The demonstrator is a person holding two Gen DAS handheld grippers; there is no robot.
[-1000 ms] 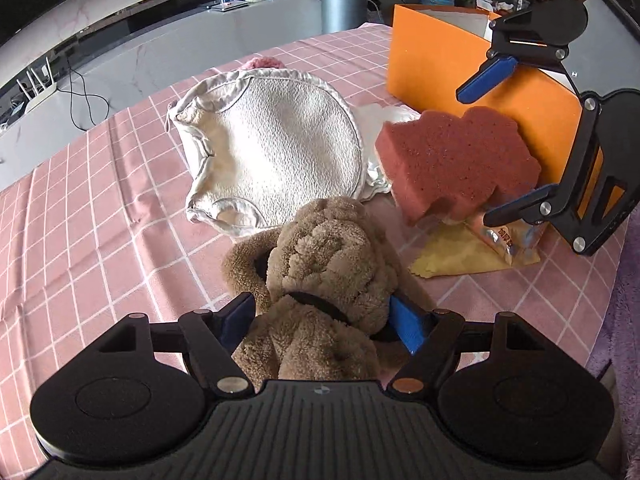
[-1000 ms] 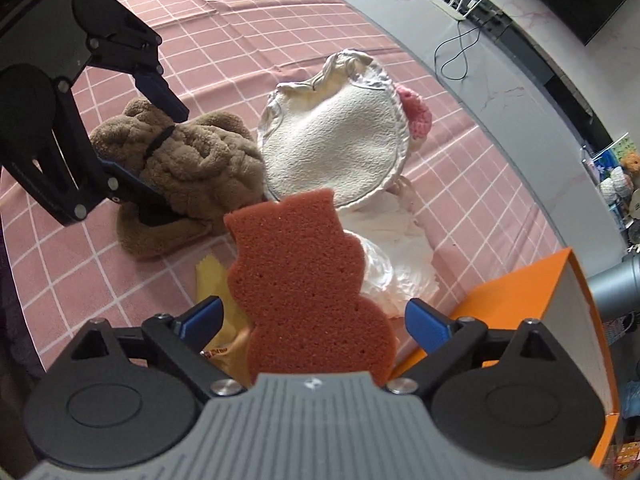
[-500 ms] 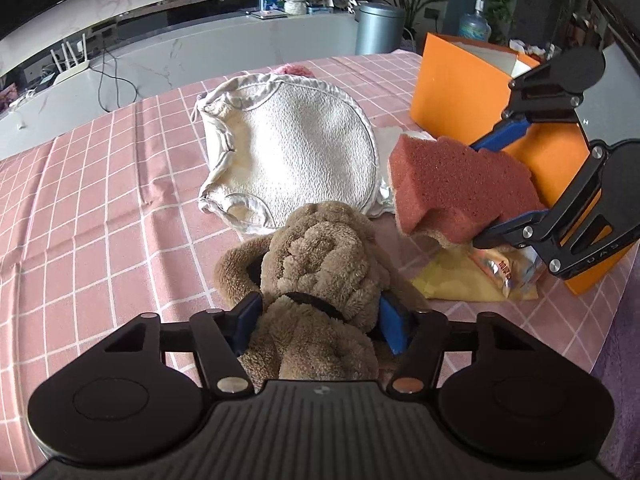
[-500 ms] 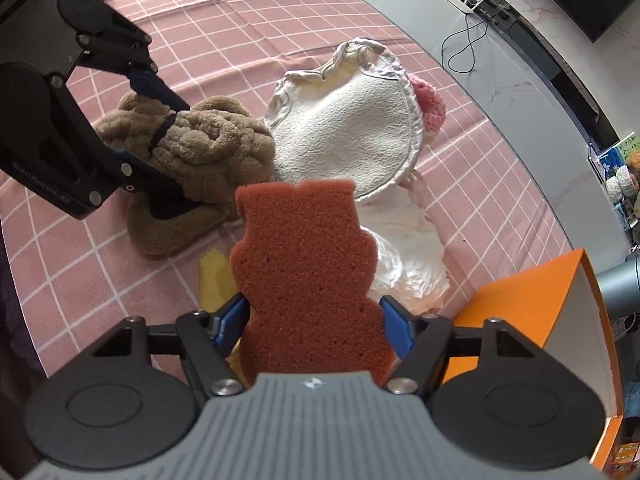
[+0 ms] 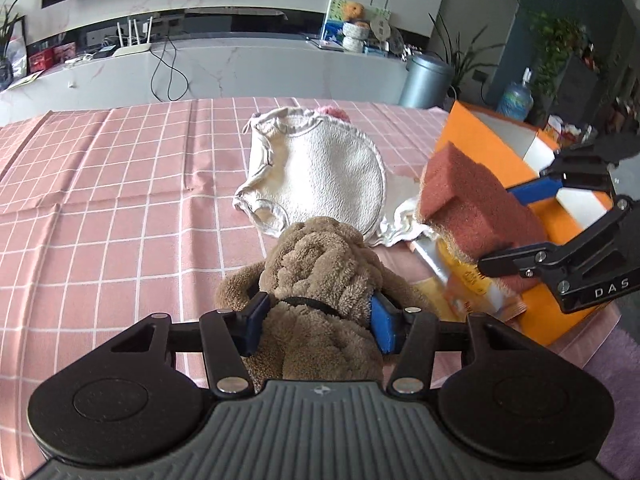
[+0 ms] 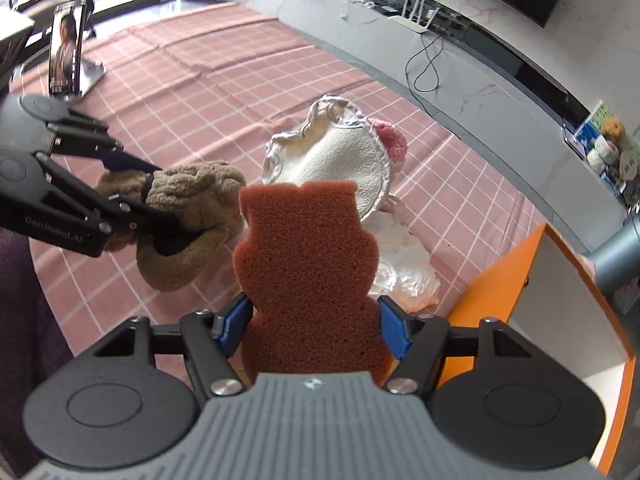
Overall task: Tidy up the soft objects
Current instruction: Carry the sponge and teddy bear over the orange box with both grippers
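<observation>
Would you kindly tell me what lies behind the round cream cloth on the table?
A pink fuzzy item peeks out behind the cream cloth; most of it is hidden, so its identity is unclear.

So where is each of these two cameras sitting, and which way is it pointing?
Left wrist: rides on the left claw, looking forward and down over the pink checked tablecloth; its blue pads squeeze the brown plush toy, with the right claw at the picture's right.
Right wrist: rides on the right claw, facing the orange box; it clamps the reddish sponge, with the left claw at the picture's left.
Shared: plush toy, sponge, white round cloth, box, tablecloth.
</observation>
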